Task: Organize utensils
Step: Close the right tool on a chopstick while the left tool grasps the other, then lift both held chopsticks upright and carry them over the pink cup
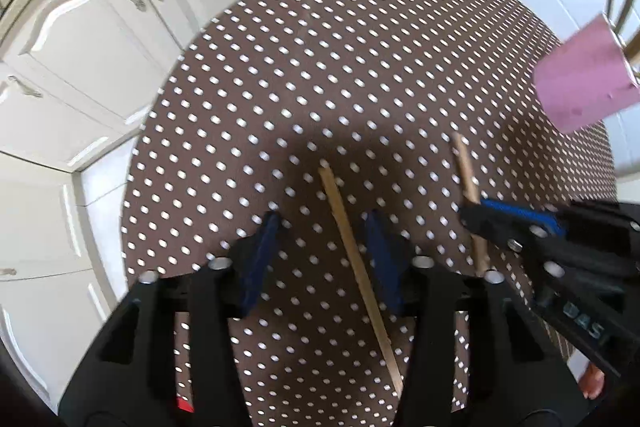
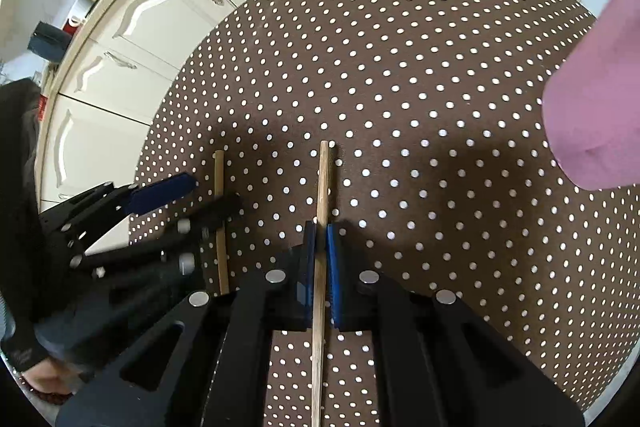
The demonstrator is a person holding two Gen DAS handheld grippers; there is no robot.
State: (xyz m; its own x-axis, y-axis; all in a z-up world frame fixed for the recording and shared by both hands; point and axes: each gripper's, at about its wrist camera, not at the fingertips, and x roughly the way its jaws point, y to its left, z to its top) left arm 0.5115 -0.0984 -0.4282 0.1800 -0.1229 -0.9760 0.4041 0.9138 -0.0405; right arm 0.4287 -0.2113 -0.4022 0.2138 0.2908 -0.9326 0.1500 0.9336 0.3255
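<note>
Two wooden chopsticks lie over the brown polka-dot table [image 1: 360,47]. My left gripper [image 1: 324,227] is open, with one chopstick [image 1: 356,263] lying between its blue pads, nearer the right pad. My right gripper [image 2: 320,235] is shut on the other chopstick [image 2: 322,187], which runs straight out past its tips. In the left wrist view the right gripper [image 1: 476,215] comes in from the right, holding that chopstick [image 1: 466,167]. In the right wrist view the left gripper [image 2: 208,195] sits at the left around its chopstick [image 2: 219,179].
A pink cup-like holder [image 1: 584,79] stands at the table's right side, with metal rods behind it; it also shows in the right wrist view [image 2: 592,99]. White kitchen cabinets [image 1: 100,39] lie beyond the table's far and left edges.
</note>
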